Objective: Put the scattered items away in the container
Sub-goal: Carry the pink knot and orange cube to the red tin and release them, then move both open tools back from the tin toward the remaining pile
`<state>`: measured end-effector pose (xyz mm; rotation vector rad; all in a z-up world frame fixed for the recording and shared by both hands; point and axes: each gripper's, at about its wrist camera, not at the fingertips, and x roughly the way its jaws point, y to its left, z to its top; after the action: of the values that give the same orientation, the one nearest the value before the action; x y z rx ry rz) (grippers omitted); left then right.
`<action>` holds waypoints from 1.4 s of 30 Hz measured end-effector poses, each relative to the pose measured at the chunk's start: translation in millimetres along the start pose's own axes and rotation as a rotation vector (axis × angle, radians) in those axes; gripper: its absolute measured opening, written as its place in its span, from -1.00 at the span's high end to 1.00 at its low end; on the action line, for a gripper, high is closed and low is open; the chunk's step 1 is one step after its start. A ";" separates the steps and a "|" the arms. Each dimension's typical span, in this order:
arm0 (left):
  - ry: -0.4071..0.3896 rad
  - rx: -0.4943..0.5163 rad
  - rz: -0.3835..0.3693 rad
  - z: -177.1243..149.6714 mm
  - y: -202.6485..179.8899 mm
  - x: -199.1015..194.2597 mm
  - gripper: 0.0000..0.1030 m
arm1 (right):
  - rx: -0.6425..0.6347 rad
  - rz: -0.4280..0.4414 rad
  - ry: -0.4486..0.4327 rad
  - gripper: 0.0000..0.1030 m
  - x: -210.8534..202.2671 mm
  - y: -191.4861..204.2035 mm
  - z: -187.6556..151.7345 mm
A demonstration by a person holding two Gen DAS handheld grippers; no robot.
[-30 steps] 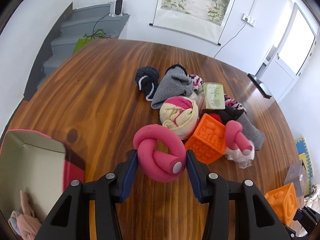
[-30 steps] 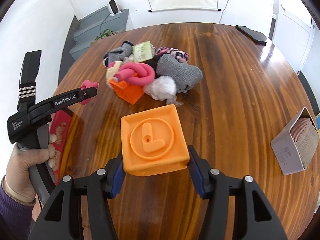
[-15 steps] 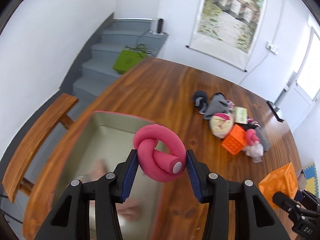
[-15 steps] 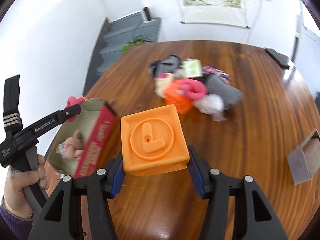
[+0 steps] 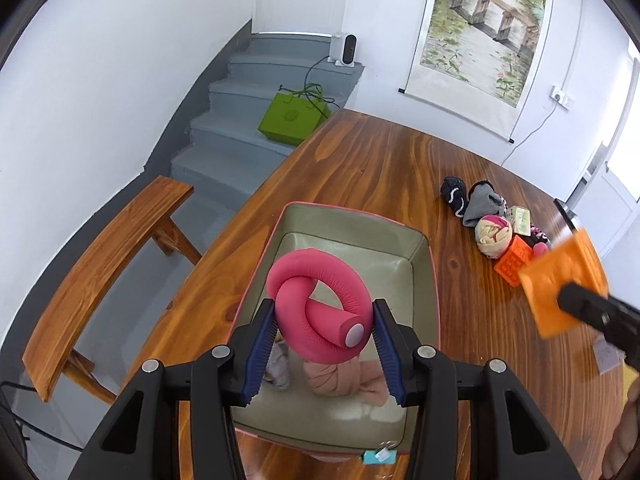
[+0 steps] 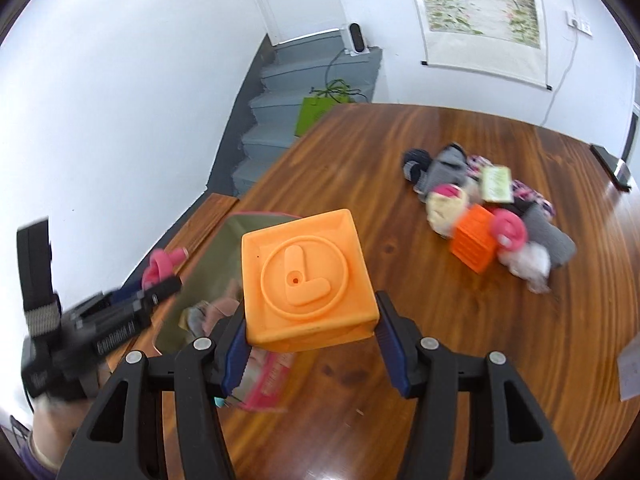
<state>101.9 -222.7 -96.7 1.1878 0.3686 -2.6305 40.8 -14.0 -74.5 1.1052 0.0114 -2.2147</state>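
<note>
I see my left hand-held gripper (image 5: 324, 330) closed on a pink foam tube twisted into a knot (image 5: 316, 308); both blue pads press its sides. It hangs above the open container, a box with pink outer walls and a dull olive inside (image 5: 424, 256), which stands near the edge of the brown wooden surface (image 5: 380, 168). Inside the box lie a pale pink cloth bundle (image 5: 344, 380) and a small grey fabric piece (image 5: 278, 368), both on the bottom and partly hidden by the tube.

My right hand-held gripper (image 6: 310, 336) is closed on an orange rubber cube with a raised letter L in a circle (image 6: 304, 276). The cube sits between the blue pads, tilted a little, above the right-hand wall of the box and the wood beside it. The picture is blurred here, so I cannot tell more exactly.

Further away on the surface, well apart from the box, the other items remain in one heap: a second orange cube with a grid face (image 6: 474, 242), another pink knotted tube (image 6: 508, 232) touching it, a cream and pink rolled cloth (image 6: 444, 208), grey knitted socks (image 6: 446, 170), a dark navy sock (image 6: 414, 162), a green paper packet (image 6: 496, 184) and a white fluffy piece (image 6: 528, 260).
</note>
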 end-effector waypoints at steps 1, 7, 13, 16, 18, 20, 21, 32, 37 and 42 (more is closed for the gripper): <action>0.006 0.006 -0.006 -1.2 1.7 0.2 0.03 | -0.005 0.003 -0.002 -0.18 4.7 8.8 4.0; 0.028 0.028 -0.060 -5.9 11.0 1.4 0.02 | -0.033 -0.007 0.015 -0.19 40.0 46.7 22.5; -0.011 0.014 -0.092 -2.5 24.2 -6.3 -0.78 | -0.030 -0.016 0.067 -0.34 67.4 62.3 26.9; -0.006 0.009 -0.098 2.0 30.8 -4.7 -0.78 | -0.002 -0.016 0.066 -0.40 69.3 61.9 26.5; -0.008 0.008 -0.098 4.2 33.1 -3.8 -0.84 | 0.024 -0.029 0.063 -0.40 68.4 60.4 25.1; -0.017 0.015 -0.097 6.6 33.5 -3.8 -0.98 | 0.044 -0.042 0.058 -0.40 65.4 57.9 22.2; -0.029 0.021 -0.099 7.5 33.2 -4.8 -0.98 | 0.056 -0.053 0.057 -0.40 63.7 55.2 18.7; -0.031 0.081 -0.121 8.5 4.3 -9.8 -0.98 | 0.160 -0.161 0.093 -0.40 43.4 19.3 -19.2; -0.028 0.105 -0.137 0.7 -26.2 -16.3 -0.98 | 0.192 -0.195 0.112 -0.40 30.3 -3.0 -38.2; -0.014 0.121 -0.177 -13.4 -64.9 -21.6 -0.98 | 0.203 -0.224 0.118 -0.40 5.4 -30.0 -58.8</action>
<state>105.0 -155.0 -80.4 1.2239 0.3304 -2.8478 63.6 23.3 -124.3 1.4049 -0.0417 -2.3847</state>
